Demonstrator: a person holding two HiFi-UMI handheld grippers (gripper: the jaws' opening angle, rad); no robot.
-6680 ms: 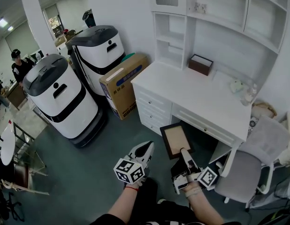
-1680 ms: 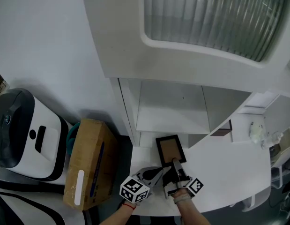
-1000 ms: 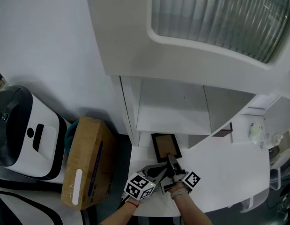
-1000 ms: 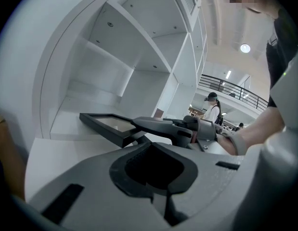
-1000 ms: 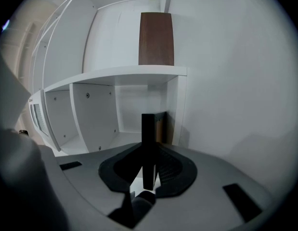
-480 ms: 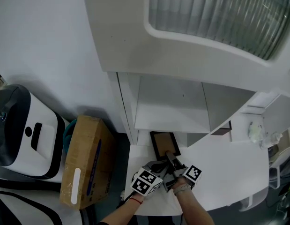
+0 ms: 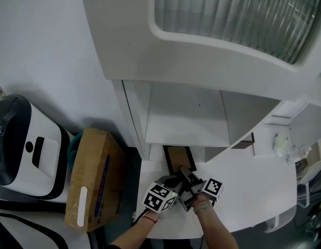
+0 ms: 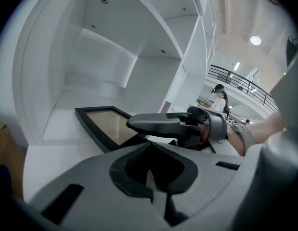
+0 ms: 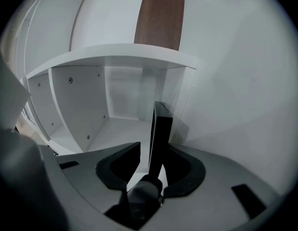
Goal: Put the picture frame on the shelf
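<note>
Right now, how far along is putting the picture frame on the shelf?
Done: the picture frame, face up, reaches into the lowest shelf compartment. In hand: the right gripper has jaws that have just been opening, the frame's edge between them with a gap on one side. The left gripper is shut, empty. Left: draw the right gripper clear.

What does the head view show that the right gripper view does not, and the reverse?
Head view only: the cardboard box and the white machine. Right gripper view only: the picture frame edge-on between the jaws of the right gripper, which have just been opening, and small dots on the compartment wall. Both: the frame and the shelf unit.
</note>
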